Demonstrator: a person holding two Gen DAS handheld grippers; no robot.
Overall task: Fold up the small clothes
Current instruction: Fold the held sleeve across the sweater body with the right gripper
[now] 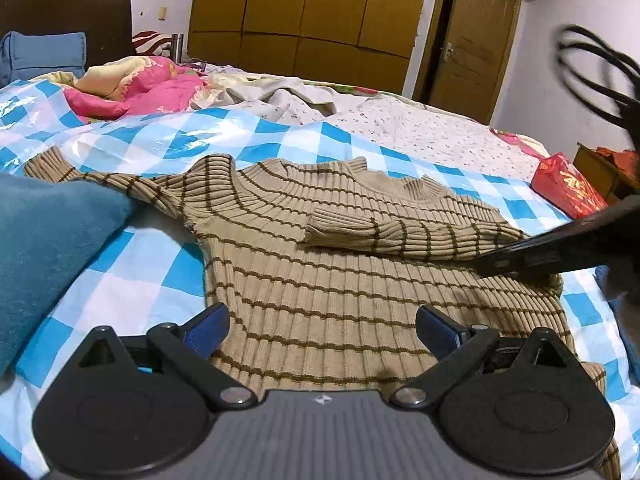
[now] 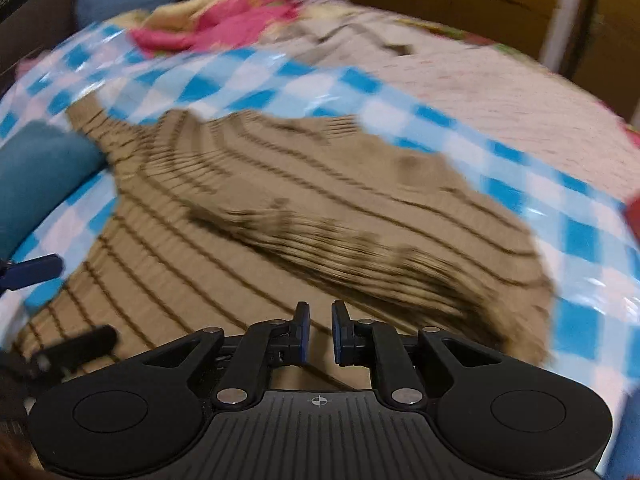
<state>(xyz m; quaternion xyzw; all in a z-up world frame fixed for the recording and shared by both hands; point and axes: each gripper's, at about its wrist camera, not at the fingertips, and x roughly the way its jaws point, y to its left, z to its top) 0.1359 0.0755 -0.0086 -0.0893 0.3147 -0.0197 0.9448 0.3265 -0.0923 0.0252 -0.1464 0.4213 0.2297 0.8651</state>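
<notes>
A small tan ribbed sweater with brown stripes (image 1: 320, 264) lies flat on a blue-and-white checked plastic sheet (image 1: 132, 276). Its right sleeve (image 1: 400, 232) is folded across the chest; its left sleeve (image 1: 80, 176) stretches out to the left. My left gripper (image 1: 322, 324) is open and empty, hovering over the sweater's lower hem. In the blurred right wrist view the sweater (image 2: 280, 220) fills the middle. My right gripper (image 2: 320, 320) hangs above its lower part, jaws a narrow gap apart, holding nothing. The right gripper shows as a dark blur in the left wrist view (image 1: 560, 248).
A teal garment (image 1: 44, 256) lies at the sheet's left, touching the left sleeve. A red packet (image 1: 568, 184) sits at the right edge of the bed. Pink and floral bedding (image 1: 152, 84) is piled behind. A wardrobe (image 1: 304, 4) and door (image 1: 472, 40) stand beyond.
</notes>
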